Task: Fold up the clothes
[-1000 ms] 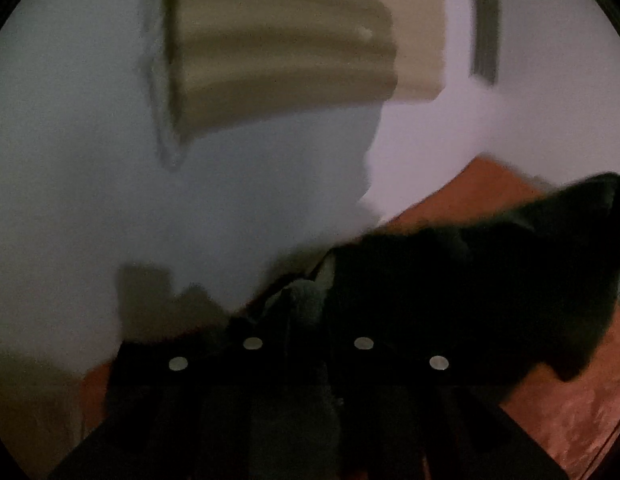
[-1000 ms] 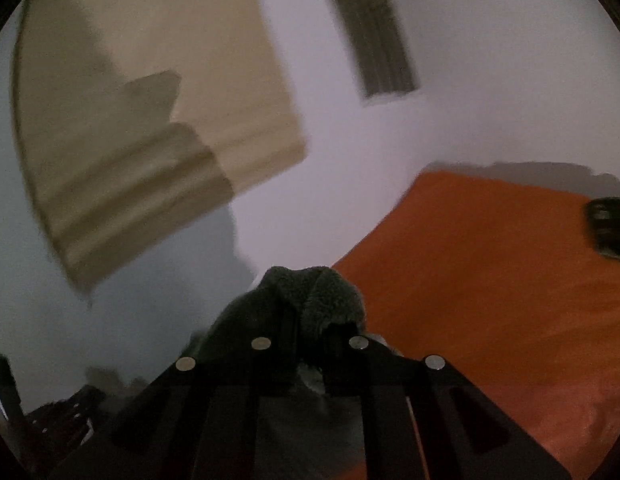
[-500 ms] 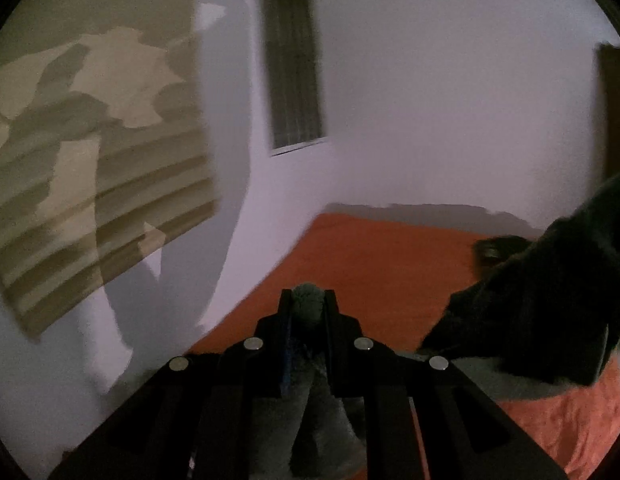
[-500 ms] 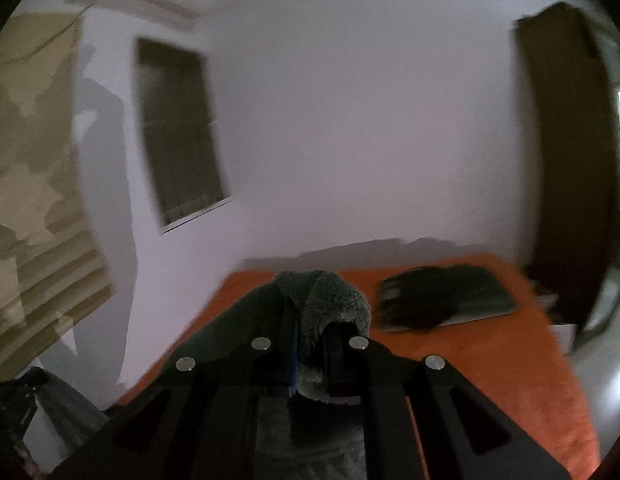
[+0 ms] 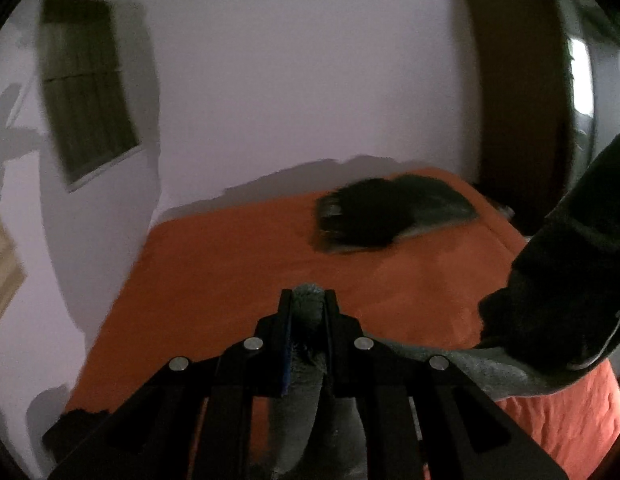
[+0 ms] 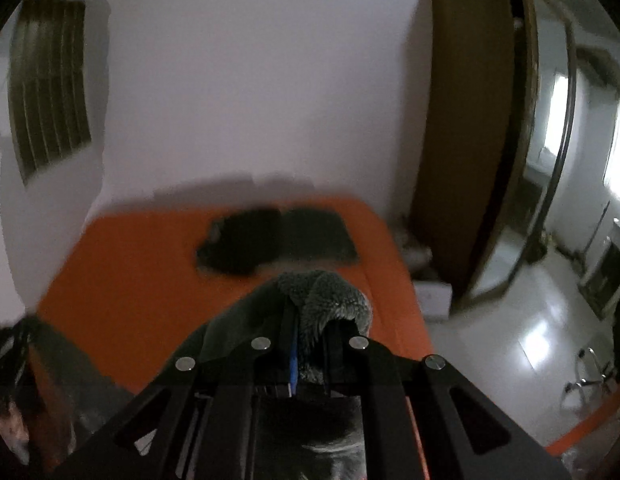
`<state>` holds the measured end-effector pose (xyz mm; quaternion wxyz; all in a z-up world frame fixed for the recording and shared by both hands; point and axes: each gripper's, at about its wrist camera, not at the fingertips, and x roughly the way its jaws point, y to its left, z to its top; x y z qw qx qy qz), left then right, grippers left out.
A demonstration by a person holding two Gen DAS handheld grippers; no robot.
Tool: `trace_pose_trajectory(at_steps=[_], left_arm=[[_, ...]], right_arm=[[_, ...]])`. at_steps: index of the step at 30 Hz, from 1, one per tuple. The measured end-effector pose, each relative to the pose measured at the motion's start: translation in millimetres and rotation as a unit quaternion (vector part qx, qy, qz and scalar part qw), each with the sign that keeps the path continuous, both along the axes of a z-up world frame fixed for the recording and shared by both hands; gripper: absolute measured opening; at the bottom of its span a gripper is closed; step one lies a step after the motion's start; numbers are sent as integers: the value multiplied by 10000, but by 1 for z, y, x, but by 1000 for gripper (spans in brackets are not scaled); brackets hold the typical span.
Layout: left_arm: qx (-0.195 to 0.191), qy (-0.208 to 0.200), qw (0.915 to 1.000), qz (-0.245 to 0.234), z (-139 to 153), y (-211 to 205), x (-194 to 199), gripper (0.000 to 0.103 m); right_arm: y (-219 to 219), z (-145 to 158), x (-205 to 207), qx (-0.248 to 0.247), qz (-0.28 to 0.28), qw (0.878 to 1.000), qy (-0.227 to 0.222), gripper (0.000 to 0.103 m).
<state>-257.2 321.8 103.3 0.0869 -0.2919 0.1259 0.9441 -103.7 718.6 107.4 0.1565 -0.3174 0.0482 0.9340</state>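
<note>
Fleece fabric, a grey fuzzy garment (image 5: 307, 312), is being pinched at two spots above a bed covered in an orange quilted bedspread (image 5: 237, 264). The left gripper (image 5: 307, 300) is clamping a narrow fold of it between its black fingers, the jaws nearly together on the cloth, and more of the garment is hanging below and trailing off to the right. In the right wrist view the right gripper (image 6: 310, 320) is gripping a thicker bunched edge of the same fleece, jaws closed on it, with the pile bulging over the right finger and smoother dark cloth draping down to the left. Which way the garment's long axis is running cannot be told, since only the pinched parts are showing; it seems to be stretching sideways between the two grippers. A dark sleeve-like shape (image 5: 566, 272), blurred, is filling the right edge of the left view. On the far side of the bed a folded stack of dark clothes (image 6: 277, 240) is lying flat. No label or writing is readable.
</note>
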Motion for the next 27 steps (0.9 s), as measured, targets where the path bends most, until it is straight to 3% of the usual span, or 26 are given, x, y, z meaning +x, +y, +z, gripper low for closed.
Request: trace_pose_trajectory(at_steps=[6, 11, 18, 22, 25, 26, 27], left_arm=[[-100, -815, 9966, -83, -104, 35, -10, 14], [-487, -894, 9948, -46, -166, 33, 12, 14], [-704, -1416, 9874, 116, -239, 14, 18, 21], [-609, -1724, 9830, 152, -231, 3, 16, 42], [-254, -1840, 9825, 138, -206, -16, 21, 49], [-159, -1863, 9823, 138, -199, -22, 23, 50], [-64, -1884, 9820, 137, -192, -28, 25, 51]], right_arm=[[56, -137, 33, -880, -301, 9939, -597, 8], [51, -240, 23, -1619, -849, 9797, -826, 8], [87, -283, 17, -2006, -1426, 9635, -1057, 9], [100, -294, 26, -2315, -1565, 9506, -1354, 14], [101, -292, 33, -2435, -1623, 9449, -1471, 20], [99, -289, 36, -2466, -1617, 9444, -1457, 25], [97, -286, 39, -2486, -1590, 9448, -1421, 36]])
